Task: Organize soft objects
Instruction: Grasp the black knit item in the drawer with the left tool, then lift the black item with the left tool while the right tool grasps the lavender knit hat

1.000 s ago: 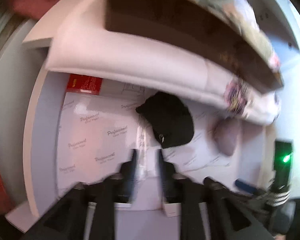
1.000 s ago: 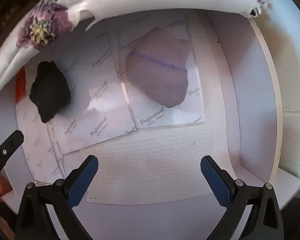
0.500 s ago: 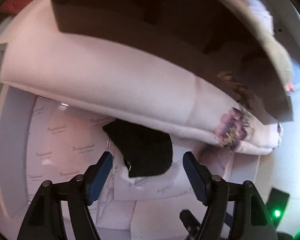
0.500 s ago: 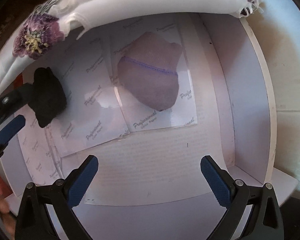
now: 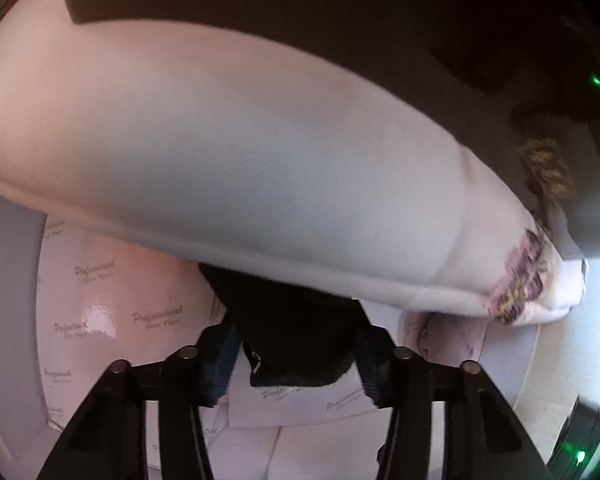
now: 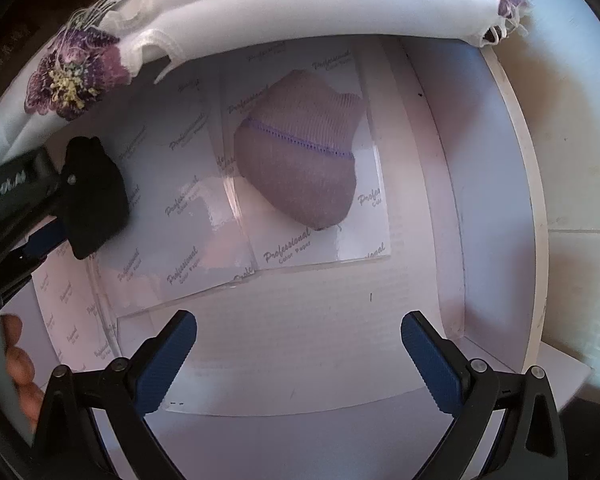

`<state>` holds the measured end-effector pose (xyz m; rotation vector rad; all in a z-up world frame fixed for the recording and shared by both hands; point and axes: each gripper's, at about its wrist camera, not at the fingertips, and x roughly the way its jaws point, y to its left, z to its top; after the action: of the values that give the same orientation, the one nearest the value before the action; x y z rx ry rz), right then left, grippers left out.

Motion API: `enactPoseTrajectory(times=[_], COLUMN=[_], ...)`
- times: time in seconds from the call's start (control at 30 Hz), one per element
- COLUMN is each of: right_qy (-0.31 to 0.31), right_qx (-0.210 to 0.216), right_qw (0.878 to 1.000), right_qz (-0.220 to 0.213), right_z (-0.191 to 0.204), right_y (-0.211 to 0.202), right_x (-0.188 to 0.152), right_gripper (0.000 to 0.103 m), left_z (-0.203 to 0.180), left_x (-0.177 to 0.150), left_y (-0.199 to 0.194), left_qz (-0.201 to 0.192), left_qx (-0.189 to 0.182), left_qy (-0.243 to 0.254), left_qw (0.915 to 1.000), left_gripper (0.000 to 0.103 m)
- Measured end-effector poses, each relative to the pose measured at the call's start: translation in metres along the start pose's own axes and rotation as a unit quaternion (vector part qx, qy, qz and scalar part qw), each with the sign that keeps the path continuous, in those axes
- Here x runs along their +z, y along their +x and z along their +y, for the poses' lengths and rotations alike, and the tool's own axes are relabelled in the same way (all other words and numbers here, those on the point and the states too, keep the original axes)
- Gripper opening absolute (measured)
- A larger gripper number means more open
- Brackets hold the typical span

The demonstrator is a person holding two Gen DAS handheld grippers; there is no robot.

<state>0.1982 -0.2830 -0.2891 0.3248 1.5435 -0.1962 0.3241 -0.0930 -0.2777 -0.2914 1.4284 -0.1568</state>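
A black soft bundle [image 5: 292,336] lies on glossy "Professional" paper sheets inside a white shelf compartment. My left gripper [image 5: 296,344] is open with its blue-padded fingers on either side of the bundle; the bundle also shows in the right wrist view [image 6: 96,200], with the left gripper [image 6: 60,216] around it. A rolled mauve sock [image 6: 300,160] with a purple stitched line lies further right. My right gripper [image 6: 300,356] is open and empty, well short of the sock.
A white padded cloth [image 5: 228,160] with embroidered purple flowers [image 6: 72,76] hangs over the compartment's top edge, close above the black bundle. The white side wall [image 6: 496,208] bounds the right. A dark shelf board [image 5: 380,20] lies above.
My left gripper opened from nearly shut and moved forward under the cloth until its fingers straddle the black bundle. My right gripper stayed open and shifted only slightly.
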Motion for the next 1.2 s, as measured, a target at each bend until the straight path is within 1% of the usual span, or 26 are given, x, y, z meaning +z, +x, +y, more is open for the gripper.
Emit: enactPoseTrajectory(times=[0.1,0.27,0.37,0.43,0.47,0.5,0.6,0.63,0.67,0.73,0.87,0.93,1.03,1.2], right_qy=[0.004,0.020,0.043,0.063,0.070,0.073,0.073,0.070,0.069,0.072,0.088,0.097,0.109,0.116], right_qx=[0.003,0.015,0.036,0.054,0.063,0.067,0.071,0.069,0.067,0.073,0.070,0.069,0.069,0.072], right_qw=[1.000,1.000,0.998,0.996,0.995,0.994,0.994,0.994,0.994,0.994,0.993,0.992,0.991,0.989], right_qz=[-0.006,-0.017,-0.023,-0.033,-0.037,-0.041,-0.048,-0.047,-0.047,-0.043,-0.041,-0.040,-0.043,-0.047], right_z=[-0.002,-0.010,-0.019,-0.025,-0.028,-0.029,-0.030,-0.029,-0.028,-0.027,-0.032,-0.035,-0.036,-0.033], right_y=[-0.004,-0.009,-0.014,-0.021,-0.024,-0.026,-0.032,-0.033,-0.034,-0.034,-0.029,-0.025,-0.020,-0.017], right_x=[0.002,0.005,0.009,0.013,0.014,0.015,0.020,0.022,0.025,0.032,0.045,0.051,0.059,0.073], right_gripper=[0.103,0.103,0.103,0.103,0.103,0.103,0.102,0.095,0.087,0.082,0.082,0.081,0.075,0.074], left_z=[0.001,0.010,0.014,0.018,0.020,0.022,0.031,0.036,0.039,0.042,0.043,0.047,0.053,0.060], left_x=[-0.002,-0.013,-0.021,-0.026,-0.031,-0.041,-0.049,-0.052,-0.053,-0.055,-0.063,-0.060,-0.065,-0.069], left_y=[-0.006,-0.025,-0.034,-0.035,-0.033,-0.032,-0.025,-0.022,-0.020,-0.018,-0.016,-0.014,-0.010,-0.008], left_qz=[0.002,0.000,0.011,0.021,0.032,0.038,0.054,0.058,0.058,0.052,0.042,0.039,0.035,0.029], left_qx=[0.006,0.024,0.045,0.069,0.083,0.091,0.110,0.111,0.112,0.107,0.107,0.099,0.085,0.080], left_qy=[0.019,0.037,0.051,0.060,0.067,0.069,0.070,0.067,0.064,0.062,0.074,0.064,0.048,0.047], left_qw=[0.9998,0.9990,0.9976,0.9955,0.9938,0.9927,0.9900,0.9898,0.9899,0.9909,0.9906,0.9922,0.9946,0.9952], left_gripper=[0.042,0.040,0.040,0.040,0.040,0.040,0.040,0.040,0.040,0.040,0.040,0.040,0.040,0.041])
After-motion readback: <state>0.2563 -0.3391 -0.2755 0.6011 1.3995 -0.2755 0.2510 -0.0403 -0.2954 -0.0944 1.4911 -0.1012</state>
